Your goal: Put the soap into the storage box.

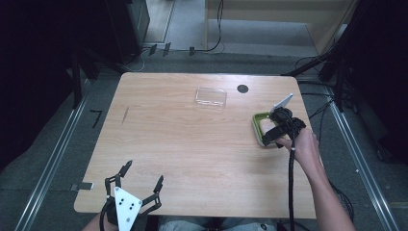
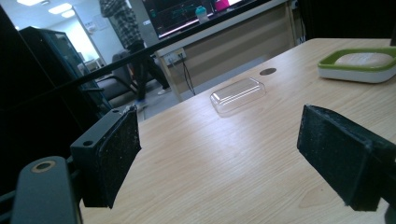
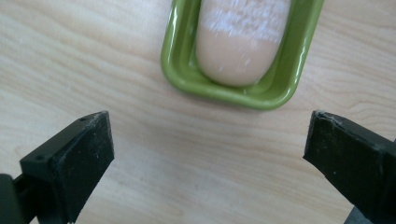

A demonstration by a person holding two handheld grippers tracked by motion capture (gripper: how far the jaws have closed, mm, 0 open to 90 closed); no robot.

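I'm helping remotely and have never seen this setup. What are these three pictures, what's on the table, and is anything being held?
A person works a hand-held two-jaw tool in each hand. The high view looks down on the table; the other two views ride on each tool. The left tool waits open at the near edge. The right tool is open just short of a green soap dish with a bar of soap in it. A clear plastic lid lies farther back. Nothing is held.
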